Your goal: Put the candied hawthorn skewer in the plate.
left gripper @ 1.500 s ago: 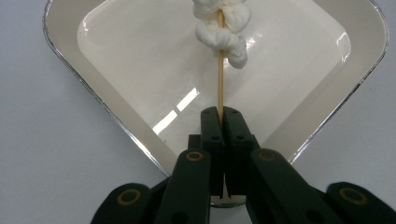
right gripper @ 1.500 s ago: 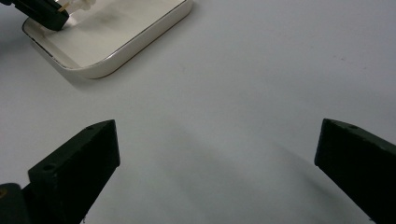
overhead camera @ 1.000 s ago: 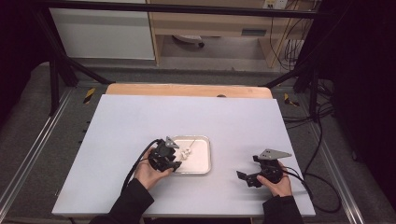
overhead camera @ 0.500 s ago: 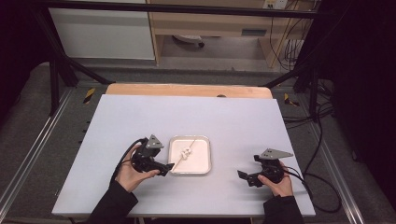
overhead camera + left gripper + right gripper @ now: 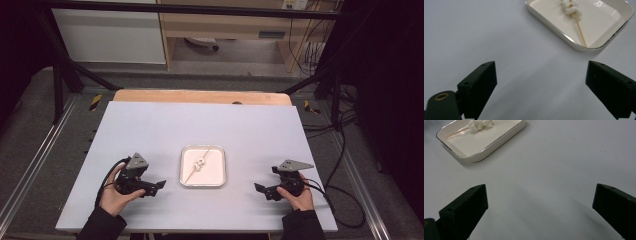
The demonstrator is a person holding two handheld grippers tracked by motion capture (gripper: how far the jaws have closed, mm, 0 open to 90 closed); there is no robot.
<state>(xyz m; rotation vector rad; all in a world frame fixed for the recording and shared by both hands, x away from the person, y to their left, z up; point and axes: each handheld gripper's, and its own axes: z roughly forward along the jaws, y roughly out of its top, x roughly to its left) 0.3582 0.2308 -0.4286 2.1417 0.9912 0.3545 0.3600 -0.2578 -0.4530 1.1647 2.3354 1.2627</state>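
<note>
Skewer: a thin wooden skewer lies flat in the white tray, a lump of white pieces threaded around its middle.
Long axis: in the high view it runs on a diagonal, from the tray's near-left corner to its far-right corner (both bare ends stick out of the lump).
Tray: it sits mid-worktop, between my two hands.
My left gripper: on the worktop just left of the tray, pointing at it; its jaws have just been opening and stand wide, nothing between them. Its own view has the tray ahead and to the right, the skewer's bare end towards me.
My right gripper: right of the tray and apart from it, jaws spread wide and empty, pointing at the tray.
</note>
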